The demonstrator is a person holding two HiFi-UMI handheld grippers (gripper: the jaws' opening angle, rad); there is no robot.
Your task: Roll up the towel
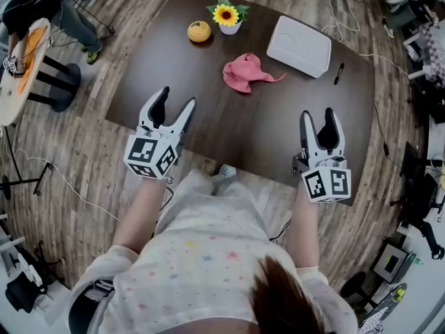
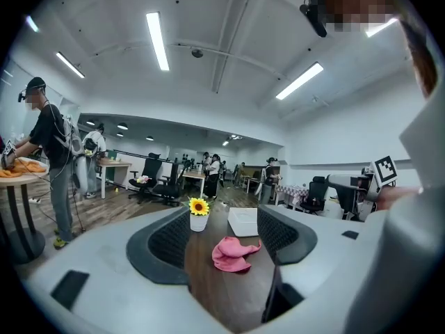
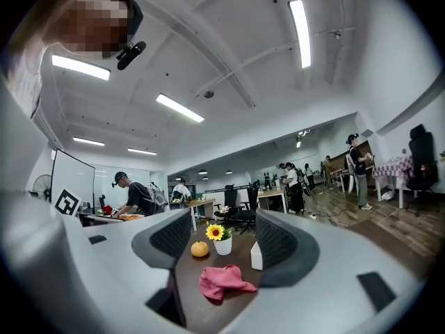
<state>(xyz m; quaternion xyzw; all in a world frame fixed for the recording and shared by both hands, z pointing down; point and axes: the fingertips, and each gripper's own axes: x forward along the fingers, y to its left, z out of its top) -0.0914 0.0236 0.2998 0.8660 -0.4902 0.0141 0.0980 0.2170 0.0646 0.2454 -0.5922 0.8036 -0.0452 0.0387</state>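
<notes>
1. You held the left claw (image 1: pixel 177 97) over the near-left corner of the surface (image 1: pixel 229 131), its jaws spread wide with nothing between them.
2. Your right claw (image 1: pixel 318 113) hovered at the near edge toward the right corner, likewise spread and empty.
3. The pink towel (image 1: pixel 243 73) lay crumpled (bunched, one corner trailing to the right) on the middle of the surface, nearer the far edge and well apart from both claws.
4. Along the far edge stood a potted sunflower (image 1: pixel 227 16) with an orange fruit (image 1: pixel 199 31) just left of it.
5. A white box (image 1: pixel 299 46) sat toward the far-right corner, and a black pen (image 1: pixel 338 73) lay by the right edge.
</notes>
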